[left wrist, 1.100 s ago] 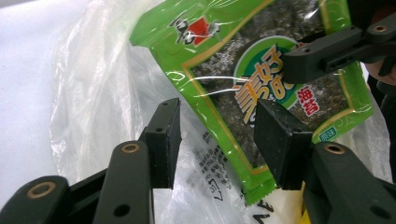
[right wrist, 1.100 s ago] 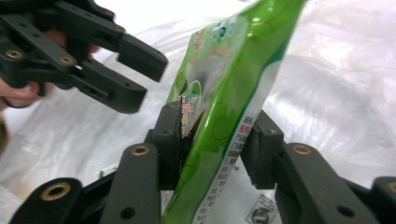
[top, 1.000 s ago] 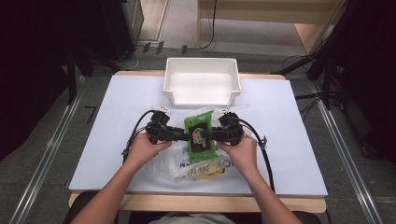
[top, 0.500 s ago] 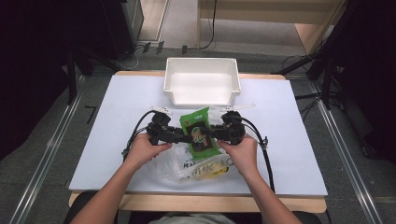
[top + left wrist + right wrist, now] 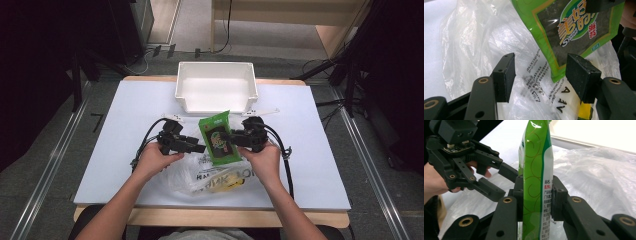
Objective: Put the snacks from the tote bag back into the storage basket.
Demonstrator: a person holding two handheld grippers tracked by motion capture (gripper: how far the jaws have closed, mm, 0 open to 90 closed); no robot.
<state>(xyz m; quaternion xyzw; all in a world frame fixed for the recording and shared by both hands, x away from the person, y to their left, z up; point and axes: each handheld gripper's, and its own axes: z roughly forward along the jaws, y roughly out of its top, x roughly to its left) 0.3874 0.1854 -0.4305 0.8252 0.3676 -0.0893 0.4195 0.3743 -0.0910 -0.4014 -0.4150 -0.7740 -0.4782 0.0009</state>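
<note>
A: Tongs status? Right tongs [image 5: 535, 192] clamped on the green seaweed snack pack [image 5: 218, 138], held upright above the clear plastic bag [image 5: 210, 172]. Left tongs [image 5: 540, 73] just opened, wide apart, gripping nothing.

B: Hidden bits?

A: Yellow item [image 5: 585, 111] inside bag, unidentifiable. Pack glossy green, dark window, over the surface [image 5: 115, 135] before the white bin [image 5: 216, 90].

Overhead looks down; gripper cameras close, share packet [image 5: 218, 138].

White bin [image 5: 216, 87] close ahead; bare table [image 5: 125, 110] either side.
</note>
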